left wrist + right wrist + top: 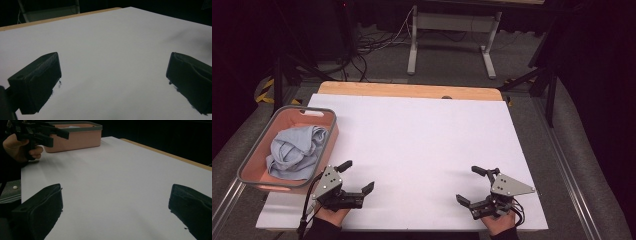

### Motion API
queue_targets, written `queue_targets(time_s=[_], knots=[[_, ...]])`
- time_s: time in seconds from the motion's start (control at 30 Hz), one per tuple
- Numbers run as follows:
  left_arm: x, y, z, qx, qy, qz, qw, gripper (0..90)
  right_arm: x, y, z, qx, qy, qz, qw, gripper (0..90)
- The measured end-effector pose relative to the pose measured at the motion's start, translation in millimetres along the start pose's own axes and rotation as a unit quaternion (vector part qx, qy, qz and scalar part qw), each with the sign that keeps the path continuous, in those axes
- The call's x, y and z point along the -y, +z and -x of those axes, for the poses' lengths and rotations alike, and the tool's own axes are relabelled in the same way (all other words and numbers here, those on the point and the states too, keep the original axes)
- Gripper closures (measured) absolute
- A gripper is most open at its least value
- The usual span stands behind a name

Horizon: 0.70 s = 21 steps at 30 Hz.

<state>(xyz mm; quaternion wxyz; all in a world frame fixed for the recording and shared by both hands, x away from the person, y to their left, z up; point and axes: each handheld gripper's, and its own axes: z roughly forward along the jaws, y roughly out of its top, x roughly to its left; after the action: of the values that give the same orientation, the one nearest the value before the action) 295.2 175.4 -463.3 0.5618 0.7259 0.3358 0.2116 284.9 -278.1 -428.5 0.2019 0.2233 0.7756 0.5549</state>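
The left gripper (359,176) sits low over the white sheet (412,145), near the front edge of the table. Its two black jaws are spread wide and nothing is between them. The right gripper (472,184) is on the other side, also low over the sheet, and its jaws are wide apart with nothing in them too. The two grippers are well apart from each other. A hand (17,146) holds the left gripper from behind. Just beside the left gripper stands a pink bin (329,134) with a grey rim. Inside it lies a crumpled blue-grey cloth (294,150). No gripper touches the cloth. The wooden table edge (412,90) shows past the sheet.
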Motion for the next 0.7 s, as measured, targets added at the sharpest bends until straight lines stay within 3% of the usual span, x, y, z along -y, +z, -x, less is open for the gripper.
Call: queue_targets(time_s=[0.3,0.6,0.7], knots=[[-3.6,-0.3,2.2,-0.007,0.012,-0.005,0.9999,0.4,-0.3,-1.5,-0.9,-0.002,0.0,0.003,1.0,0.1],[-4.4,-0.5,0.9,-0.002,0.007,-0.011,0.9999,0.3,-0.2,-0.4,-1.3,-0.004,0.0,0.003,1.0,0.1],[-5.3,0.2,1.9,-0.005,0.017,-0.016,0.9997,0.3,0.4,-0.6,-0.8,-0.005,0.001,0.003,1.0,0.1]])
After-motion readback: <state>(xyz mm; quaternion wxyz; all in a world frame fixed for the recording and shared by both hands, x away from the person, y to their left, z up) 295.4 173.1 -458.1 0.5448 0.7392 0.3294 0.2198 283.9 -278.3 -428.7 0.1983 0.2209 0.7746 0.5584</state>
